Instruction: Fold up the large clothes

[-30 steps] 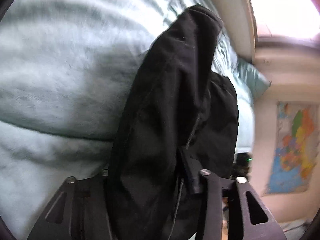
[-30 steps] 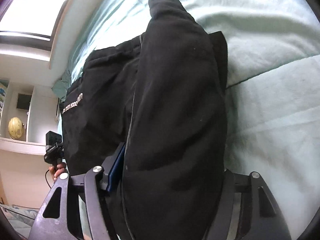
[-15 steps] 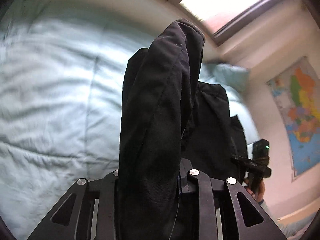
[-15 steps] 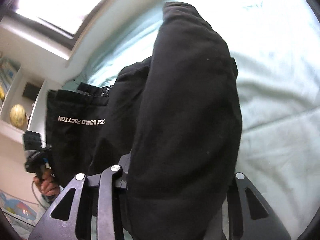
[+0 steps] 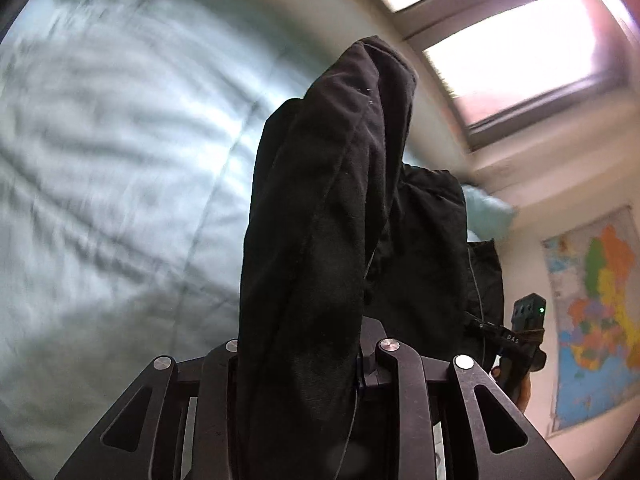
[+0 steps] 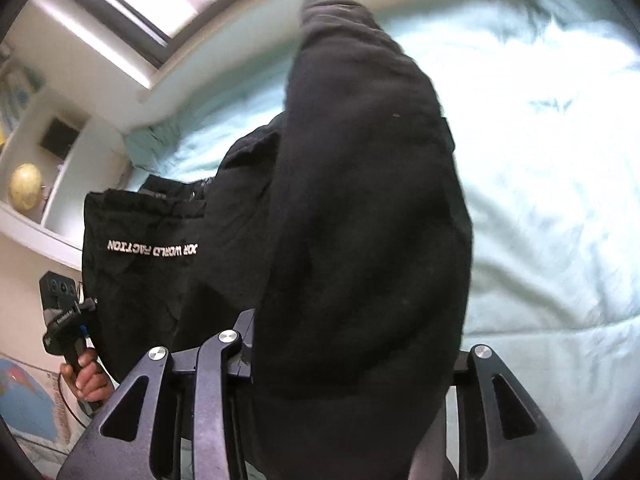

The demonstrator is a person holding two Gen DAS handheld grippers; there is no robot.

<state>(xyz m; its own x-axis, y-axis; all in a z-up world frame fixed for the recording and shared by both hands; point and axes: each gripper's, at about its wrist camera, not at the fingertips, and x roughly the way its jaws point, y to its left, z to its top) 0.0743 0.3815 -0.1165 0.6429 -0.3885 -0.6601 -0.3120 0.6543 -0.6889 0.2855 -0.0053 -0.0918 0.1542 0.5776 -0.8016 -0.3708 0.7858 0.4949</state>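
A large black garment (image 5: 320, 248) hangs lifted above a pale green bed (image 5: 112, 184). My left gripper (image 5: 304, 360) is shut on a bunched fold of it, which drapes over the fingers and hides their tips. My right gripper (image 6: 344, 352) is shut on another thick fold of the same garment (image 6: 360, 200). White lettering (image 6: 152, 249) shows on a hanging panel in the right wrist view. The right gripper shows at the right edge of the left wrist view (image 5: 520, 344), and the left gripper with the hand holding it at the left of the right wrist view (image 6: 68, 328).
The green duvet (image 6: 540, 200) fills the space beneath. A window (image 5: 512, 52) and ledge run along the bed's far side. A wall map (image 5: 596, 320) hangs to the right. A shelf with a yellow globe (image 6: 25, 193) stands at the left.
Both grippers have risen and tilted up with the garment. The window and walls have come into view and the garment hangs higher off the bed.
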